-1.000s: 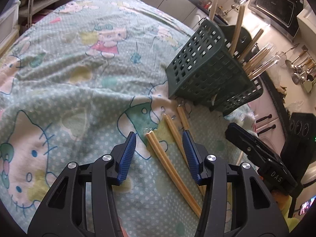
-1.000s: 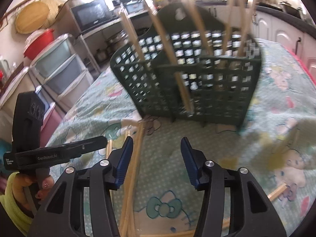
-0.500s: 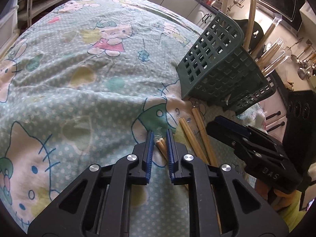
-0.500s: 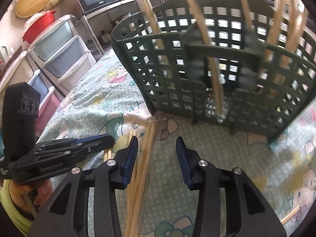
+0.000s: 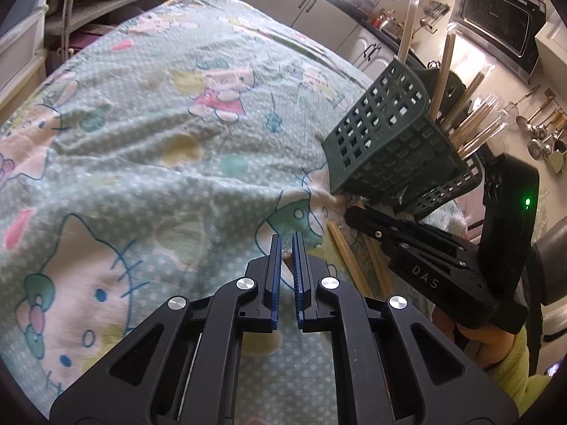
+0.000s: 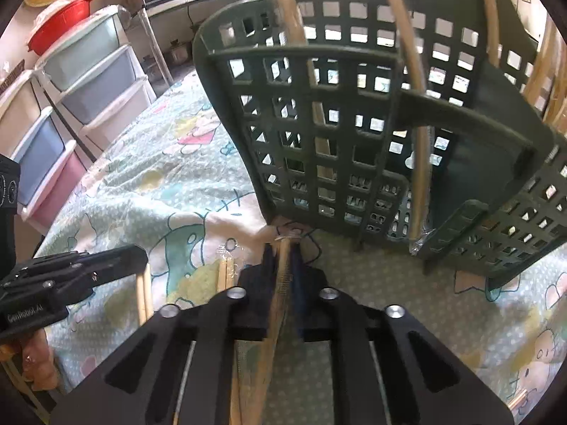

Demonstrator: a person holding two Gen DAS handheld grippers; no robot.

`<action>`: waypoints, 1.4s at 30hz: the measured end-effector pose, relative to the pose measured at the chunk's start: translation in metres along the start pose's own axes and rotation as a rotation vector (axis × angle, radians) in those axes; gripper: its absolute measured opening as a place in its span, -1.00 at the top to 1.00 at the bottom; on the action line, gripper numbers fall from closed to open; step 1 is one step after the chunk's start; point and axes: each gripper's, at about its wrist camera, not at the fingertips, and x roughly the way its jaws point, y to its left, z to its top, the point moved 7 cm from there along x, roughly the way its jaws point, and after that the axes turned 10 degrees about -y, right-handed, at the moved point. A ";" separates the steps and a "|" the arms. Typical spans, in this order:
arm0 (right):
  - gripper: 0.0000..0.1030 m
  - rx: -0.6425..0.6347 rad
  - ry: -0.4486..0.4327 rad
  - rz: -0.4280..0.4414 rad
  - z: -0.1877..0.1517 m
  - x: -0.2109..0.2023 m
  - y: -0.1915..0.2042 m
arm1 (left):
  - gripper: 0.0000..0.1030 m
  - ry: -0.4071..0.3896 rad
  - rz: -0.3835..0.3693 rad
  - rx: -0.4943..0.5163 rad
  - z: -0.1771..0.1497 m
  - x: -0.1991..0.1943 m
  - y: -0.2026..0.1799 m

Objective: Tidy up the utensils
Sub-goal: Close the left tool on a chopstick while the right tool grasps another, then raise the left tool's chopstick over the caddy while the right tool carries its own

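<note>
— Two hand-held grippers over the bench; how do they stand?

— The right hand-held gripper (image 6: 283, 251) has just been closing its jaws, and they now clamp on a pair of wrapped chopsticks (image 6: 280, 283). The pair runs up the gap between the blue pads, and its wrapped tip pokes out at twelve o'clock, close to the foot of the green basket (image 6: 319, 124).

— And the left one?

— The left hand-held gripper (image 5: 287, 244) has its pads drawn together, with only a thin slit between them. I cannot tell whether anything is pinched there. In the right wrist view it lies at nine o'clock, held in a hand with a yellow-green sleeve.

— Where is the basket?

— It stands on the cartoon-print cloth (image 5: 141, 141) that covers the bench, at two o'clock from the left pads and at twelve to three o'clock from the right ones. It looks tilted in the left view, though the lens may be bending it. Several long sticks (image 5: 471, 124) stand in it, some in clear sleeves.

— Anything on the cloth?

— A loose pair (image 6: 226, 276) of chopsticks lies flat between the two grippers, at ten o'clock from the right pads.
</note>
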 end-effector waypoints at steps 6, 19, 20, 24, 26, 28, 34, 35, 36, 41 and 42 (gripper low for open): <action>0.89 0.060 -0.070 0.042 0.006 -0.024 -0.002 | 0.94 -0.034 -0.004 -0.008 0.008 -0.011 0.002; 0.89 0.165 -0.271 0.117 0.031 -0.112 -0.013 | 0.94 -0.129 -0.087 0.017 0.034 -0.035 -0.036; 0.89 0.169 -0.295 0.114 0.033 -0.121 -0.017 | 0.94 -0.137 -0.094 0.020 0.036 -0.037 -0.040; 0.89 0.188 -0.370 0.091 0.038 -0.149 -0.029 | 0.94 -0.166 -0.123 0.043 0.044 -0.047 -0.058; 0.89 0.195 -0.403 0.075 0.040 -0.162 -0.036 | 0.94 -0.177 -0.138 0.054 0.047 -0.051 -0.067; 0.89 0.204 -0.431 0.059 0.041 -0.170 -0.042 | 0.94 -0.186 -0.153 0.066 0.050 -0.054 -0.076; 0.89 0.228 -0.498 0.004 0.040 -0.192 -0.061 | 0.94 -0.207 -0.186 0.095 0.055 -0.062 -0.098; 0.89 0.233 -0.507 -0.004 0.040 -0.195 -0.065 | 0.94 -0.210 -0.189 0.099 0.056 -0.063 -0.101; 0.89 0.237 -0.513 -0.011 0.038 -0.198 -0.069 | 0.94 -0.213 -0.194 0.103 0.056 -0.064 -0.103; 0.89 0.256 -0.550 -0.051 0.035 -0.211 -0.082 | 0.95 -0.227 -0.216 0.122 0.061 -0.067 -0.120; 0.89 0.258 -0.557 -0.060 0.035 -0.214 -0.085 | 0.94 -0.229 -0.220 0.126 0.062 -0.068 -0.123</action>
